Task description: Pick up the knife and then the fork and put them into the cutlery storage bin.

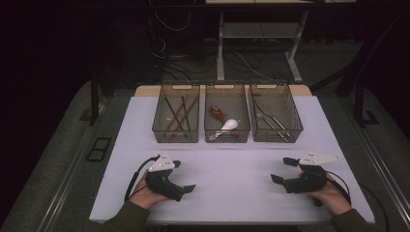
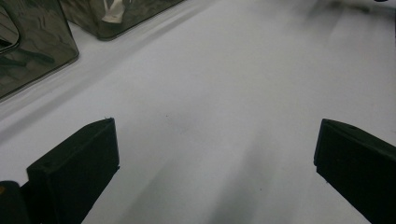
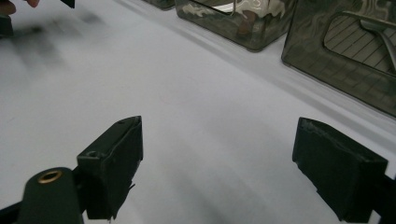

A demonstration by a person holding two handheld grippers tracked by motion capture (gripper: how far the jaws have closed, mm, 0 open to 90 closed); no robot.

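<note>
Three dark see-through bins stand in a row at the back of the white table (image 1: pixel 232 159). The left bin (image 1: pixel 176 113) holds brown chopsticks, the middle bin (image 1: pixel 226 113) a red and a white spoon (image 1: pixel 229 125), and the right bin (image 1: pixel 275 113) metal forks. My left gripper (image 1: pixel 183 176) rests low at the front left, open, with only bare table between its jaws (image 2: pixel 215 163). My right gripper (image 1: pixel 282 170) sits at the front right, also open and holding nothing (image 3: pixel 219 163). Each gripper is held by a hand.
Two bins (image 2: pixel 32 51) lie ahead and to the left in the left gripper view. In the right gripper view, bins (image 3: pixel 345 56) lie ahead to the right. Beyond the table stand desk legs (image 1: pixel 220 48) and floor cables. The table's front edge runs just behind the hands.
</note>
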